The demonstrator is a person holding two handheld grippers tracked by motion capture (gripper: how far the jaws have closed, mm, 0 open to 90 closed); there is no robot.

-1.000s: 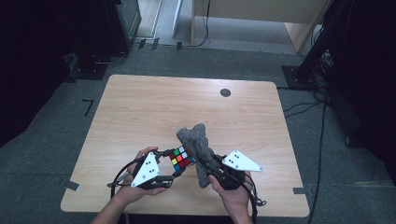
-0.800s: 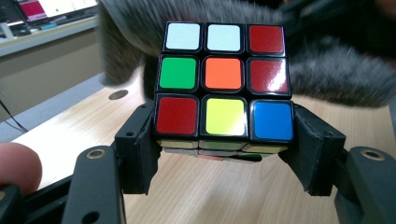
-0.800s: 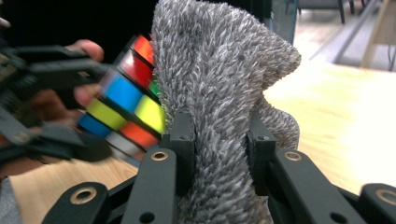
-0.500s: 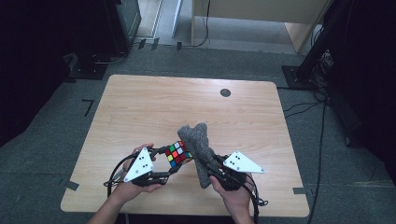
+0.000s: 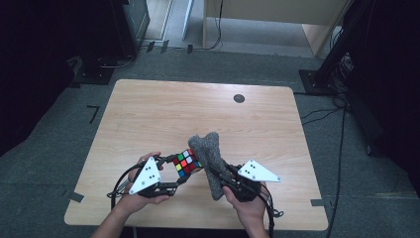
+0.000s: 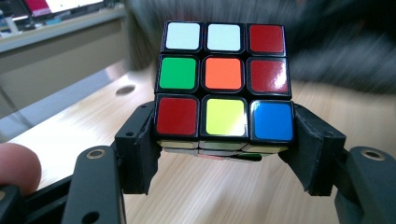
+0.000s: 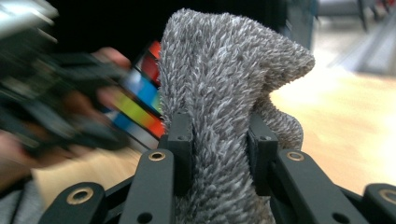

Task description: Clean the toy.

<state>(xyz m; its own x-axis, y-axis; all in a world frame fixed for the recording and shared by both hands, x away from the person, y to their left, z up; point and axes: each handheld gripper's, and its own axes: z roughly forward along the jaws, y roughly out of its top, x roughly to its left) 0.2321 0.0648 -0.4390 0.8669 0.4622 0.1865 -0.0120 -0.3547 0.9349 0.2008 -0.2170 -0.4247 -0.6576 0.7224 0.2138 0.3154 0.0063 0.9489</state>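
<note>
A rectangular light-wood table (image 5: 148, 114) with rounded corners stands on grey carpet in a dim room. Above its near edge, the right gripper (image 7: 219, 140) pinches a fuzzy grey cloth (image 5: 210, 158), bunched upright. Touching its left side, a glossy multicoloured puzzle cube (image 6: 224, 79) sits clamped by its bottom layer in the left gripper (image 6: 224, 154).

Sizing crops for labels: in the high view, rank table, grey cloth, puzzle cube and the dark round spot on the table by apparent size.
1. table
2. grey cloth, held up nearer the camera, so slightly flattered
3. puzzle cube
4. dark round spot
</note>
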